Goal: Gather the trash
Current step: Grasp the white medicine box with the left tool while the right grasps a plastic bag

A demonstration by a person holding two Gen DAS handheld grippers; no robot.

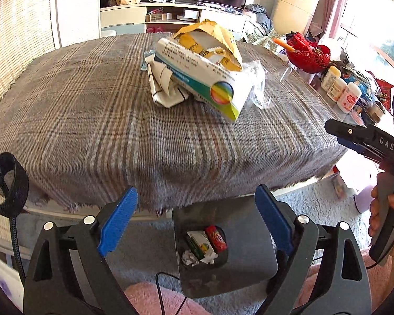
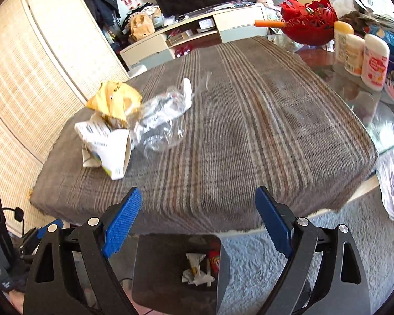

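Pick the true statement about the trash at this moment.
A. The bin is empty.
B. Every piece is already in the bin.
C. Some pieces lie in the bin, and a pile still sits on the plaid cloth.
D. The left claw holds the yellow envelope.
C: the bin on the floor holds wrappers, while the yellow envelope, white carton and clear plastic lie on the plaid cloth.

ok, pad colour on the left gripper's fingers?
Blue ribbed pads on black fingers; the left gripper shows best in the left wrist view.
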